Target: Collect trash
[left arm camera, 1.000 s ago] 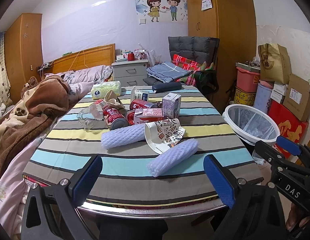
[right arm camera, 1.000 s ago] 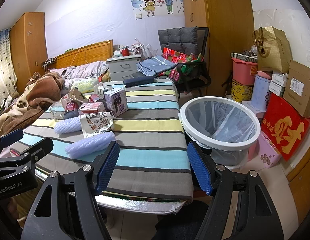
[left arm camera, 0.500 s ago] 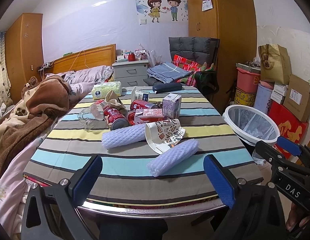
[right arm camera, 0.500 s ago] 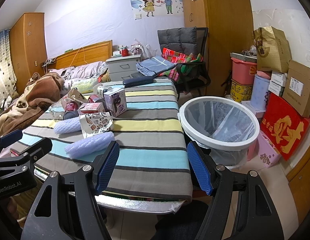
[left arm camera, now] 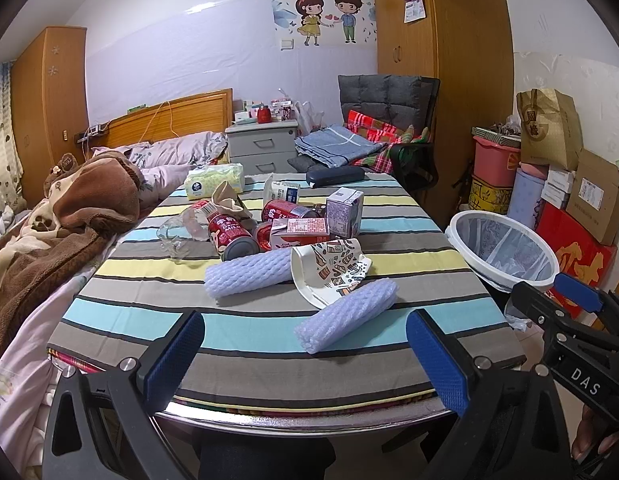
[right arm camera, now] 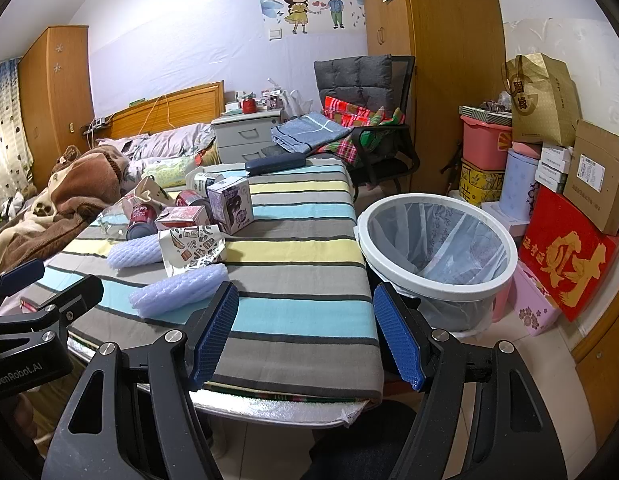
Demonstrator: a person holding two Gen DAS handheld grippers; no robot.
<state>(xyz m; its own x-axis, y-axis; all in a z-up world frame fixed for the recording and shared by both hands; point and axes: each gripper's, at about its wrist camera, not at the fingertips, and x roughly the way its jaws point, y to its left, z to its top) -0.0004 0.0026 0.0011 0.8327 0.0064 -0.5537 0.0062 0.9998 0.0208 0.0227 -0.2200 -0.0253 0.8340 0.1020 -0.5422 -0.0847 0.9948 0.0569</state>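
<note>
Trash lies on a striped table (left arm camera: 121, 312): two lilac foam sleeves (left arm camera: 345, 316) (left arm camera: 245, 276), a flattened patterned paper cup (left arm camera: 333, 268), red cans (left arm camera: 231, 232), a purple carton (left arm camera: 343, 212), a pink carton (left arm camera: 299, 232) and crushed clear plastic (left arm camera: 177, 236). A white bin (right arm camera: 437, 240) with a clear liner stands on the floor right of the table. My left gripper (left arm camera: 305, 356) hangs open at the table's near edge, just short of the nearest foam sleeve (right arm camera: 177, 292). At the table's near right corner my right gripper (right arm camera: 305, 328) is open and holds nothing.
A bed with a brown blanket (left arm camera: 49, 216) runs along the table's left side. A tissue pack (left arm camera: 213, 176) and a dark case (left arm camera: 335, 176) sit at the table's far end. A chair (right arm camera: 365, 120) stands behind, and boxes (right arm camera: 565, 240) are stacked at the right wall.
</note>
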